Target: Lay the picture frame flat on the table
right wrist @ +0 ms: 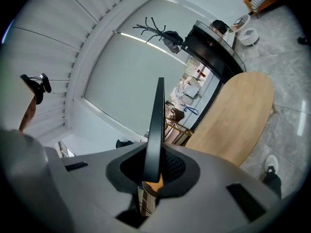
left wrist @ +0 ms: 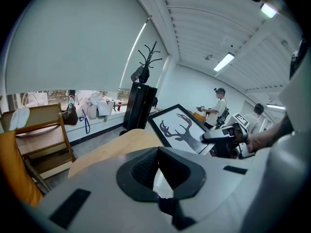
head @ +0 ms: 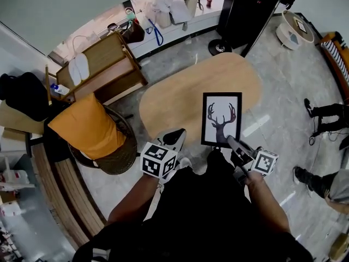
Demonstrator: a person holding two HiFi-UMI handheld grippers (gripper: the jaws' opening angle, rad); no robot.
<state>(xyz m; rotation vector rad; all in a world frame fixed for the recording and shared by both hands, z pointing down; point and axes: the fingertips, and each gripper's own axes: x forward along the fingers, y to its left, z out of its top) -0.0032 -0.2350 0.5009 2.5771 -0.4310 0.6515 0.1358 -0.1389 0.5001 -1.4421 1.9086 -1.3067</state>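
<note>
Clearly, the picture frame (head: 221,119) is gripped at its lower edge by the jaws of the right gripper (head: 231,142) and is held tilted over the near edge of the wooden surface (head: 180,91), toward its right end. Whether it touches the surface cannot be told. In the right gripper view only 1 thin black side is shown. The left gripper (head: 175,137) is seen at the near edge, jaws together and empty.
</note>
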